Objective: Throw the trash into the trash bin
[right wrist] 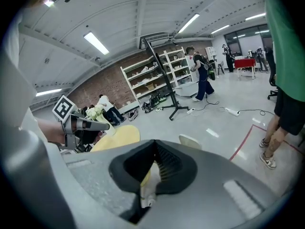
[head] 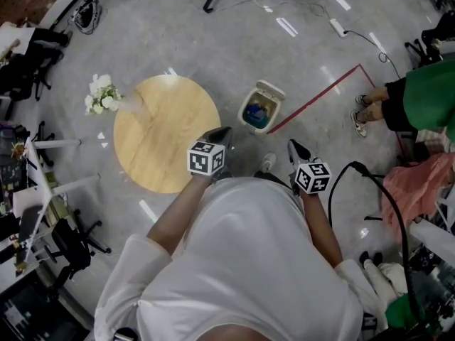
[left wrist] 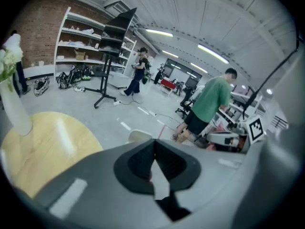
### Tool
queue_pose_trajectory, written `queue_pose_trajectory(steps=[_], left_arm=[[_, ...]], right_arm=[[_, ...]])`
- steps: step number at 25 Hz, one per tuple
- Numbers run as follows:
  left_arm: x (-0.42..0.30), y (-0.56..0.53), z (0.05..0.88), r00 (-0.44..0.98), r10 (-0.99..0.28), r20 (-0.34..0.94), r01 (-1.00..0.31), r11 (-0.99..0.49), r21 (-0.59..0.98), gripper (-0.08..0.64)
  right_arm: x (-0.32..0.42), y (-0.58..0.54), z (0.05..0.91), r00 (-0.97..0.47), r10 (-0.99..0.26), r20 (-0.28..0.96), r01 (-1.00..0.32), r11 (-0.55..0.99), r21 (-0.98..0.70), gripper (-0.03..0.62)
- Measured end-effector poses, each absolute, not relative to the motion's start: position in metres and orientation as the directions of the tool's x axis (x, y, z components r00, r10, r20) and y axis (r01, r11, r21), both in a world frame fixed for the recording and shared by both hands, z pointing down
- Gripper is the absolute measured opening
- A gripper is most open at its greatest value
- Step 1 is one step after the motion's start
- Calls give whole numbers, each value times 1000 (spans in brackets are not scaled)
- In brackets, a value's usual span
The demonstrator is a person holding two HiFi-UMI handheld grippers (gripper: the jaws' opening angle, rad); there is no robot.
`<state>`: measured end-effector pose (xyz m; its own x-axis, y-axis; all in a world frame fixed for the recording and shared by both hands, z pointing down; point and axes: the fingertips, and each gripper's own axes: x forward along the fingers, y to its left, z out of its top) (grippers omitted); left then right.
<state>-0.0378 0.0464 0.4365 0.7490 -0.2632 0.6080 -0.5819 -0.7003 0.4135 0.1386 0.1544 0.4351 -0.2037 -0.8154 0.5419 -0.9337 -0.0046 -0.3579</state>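
Now left tongs [head: 225, 131], right tongs [head: 292, 144] closed, tilted down toward trash bin [head: 247, 106].

Pale honey-coloured wood on the round table [head: 160, 130], set against a speckled grey floor [head: 213, 41] with a red tape line [head: 320, 94] across it. The trash bin [head: 272, 88] is cream, blue showing inside. White flowers [head: 102, 94]. The left tongs [head: 220, 132] and right tongs [head: 294, 146] are dark grey, each with a black-and-white square-patterned cube. The person's shirt [head: 249, 261] is white, a bystander's top [head: 430, 98] green, a cloth [head: 419, 183] pink. The brick wall [left wrist: 33, 27] is reddish-brown.
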Motion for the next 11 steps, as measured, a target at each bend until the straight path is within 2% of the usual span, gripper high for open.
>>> queue_pose_trajectory(steps=[11], left_arm=[[-34,47,434,755,-237,611,-557,-723,409,6]], right_arm=[[139,146,428,-195,-823,534,-936,-6,-352,-2]])
